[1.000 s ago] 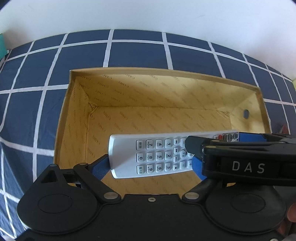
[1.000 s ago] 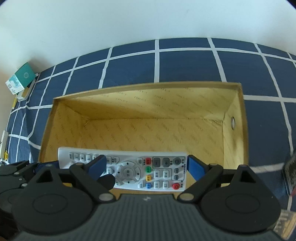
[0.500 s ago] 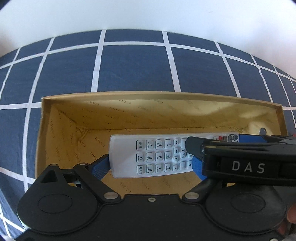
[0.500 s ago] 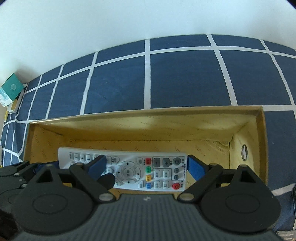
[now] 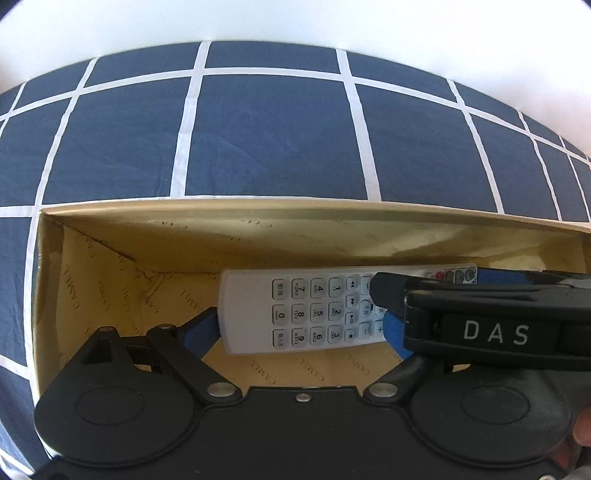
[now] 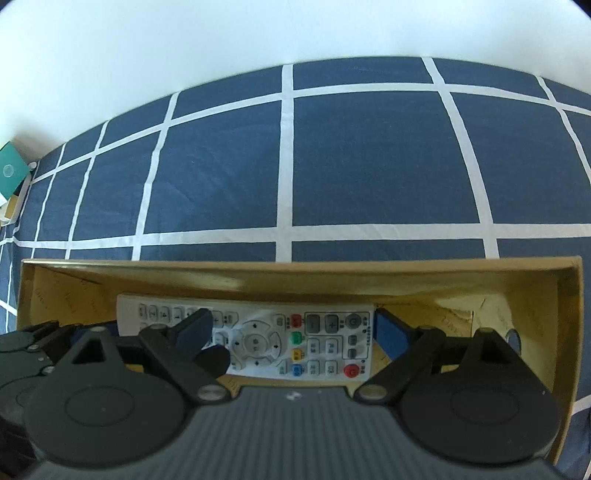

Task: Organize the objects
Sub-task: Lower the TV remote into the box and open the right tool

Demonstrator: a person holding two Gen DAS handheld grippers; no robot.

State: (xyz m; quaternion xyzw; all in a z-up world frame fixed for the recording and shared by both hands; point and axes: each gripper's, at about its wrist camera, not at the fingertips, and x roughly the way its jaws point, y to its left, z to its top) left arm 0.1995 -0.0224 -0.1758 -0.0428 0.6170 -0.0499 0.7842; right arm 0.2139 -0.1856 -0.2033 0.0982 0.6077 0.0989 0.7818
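A white remote control (image 5: 295,310) lies lengthwise between both grippers, low inside an open yellow cardboard box (image 5: 258,236). My left gripper (image 5: 299,328) is shut on its keypad end, blue pads against its left end and middle. My right gripper (image 6: 291,328) is shut on its other end with the coloured buttons (image 6: 295,338); one blue pad (image 6: 389,332) presses the end face. The same remote (image 6: 251,332) and box (image 6: 332,280) show in the right wrist view. The right gripper's black body marked DAS (image 5: 495,332) crosses the left wrist view.
The box rests on a navy bedsheet with white grid lines (image 6: 369,166). A white wall (image 6: 258,33) runs behind it. A green packet (image 6: 9,173) lies at the far left edge. The box's right wall has a round hole (image 6: 513,336).
Both grippers have gone down into the box with the remote between them. The box's far wall now rises higher in view and more bedsheet shows beyond it.
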